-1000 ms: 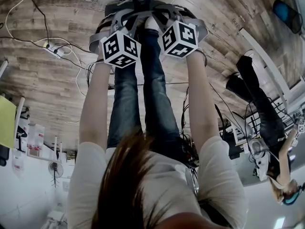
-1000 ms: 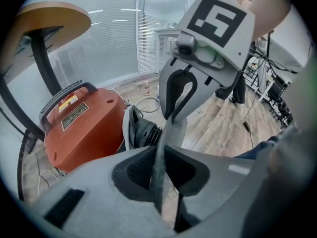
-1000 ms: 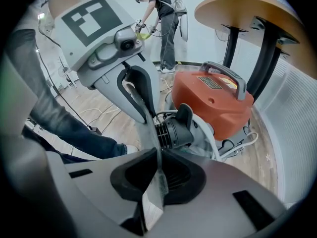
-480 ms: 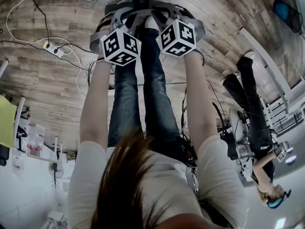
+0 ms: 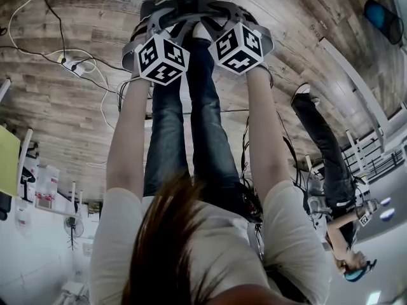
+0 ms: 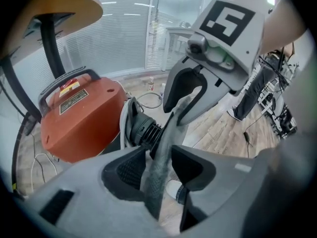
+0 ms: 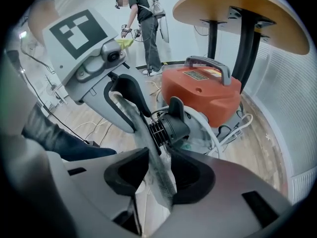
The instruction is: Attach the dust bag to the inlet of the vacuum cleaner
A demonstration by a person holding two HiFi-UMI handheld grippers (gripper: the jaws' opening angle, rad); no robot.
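Left gripper view: the left gripper (image 6: pixel 158 168) has just been opening. Its jaws stand well apart, and a strip of the grey fabric dust bag (image 6: pixel 166 133) hangs between them. There is a gap beside the left pad, so the bag is not clamped. The same strip runs up into the right gripper (image 6: pixel 184 100) opposite. The black ribbed inlet (image 6: pixel 144 130) pokes out of the red-orange plastic vacuum cleaner (image 6: pixel 79 118) directly behind the fabric. The bag edge lies at the inlet's mouth, but whether it is seated over the inlet cannot be told. A round wooden table top (image 6: pixel 59 6) hangs over the vacuum cleaner.

Right gripper view: the right gripper (image 7: pixel 158 175) has also just been opening, and its jaws are wide. The bag fabric (image 7: pixel 148 148) stands between them, loose and leaning toward one pad without being pinched. The left gripper faces it with the strip draped from its jaws. The inlet (image 7: pixel 171 125) is just behind the fabric. A person (image 7: pixel 146 29) stands far back, well apart.

Head view: both marker cubes (image 5: pixel 163 58) sit side by side over the plank floor (image 5: pixel 63 107), with the vacuum cleaner's red edge at the top of the frame. The jaws, bag and inlet are hidden here.

Judgement: both grips are let go together, so the bag is either on the inlet or about to be re-gripped. If it is not seated, the loose fabric could slip off.
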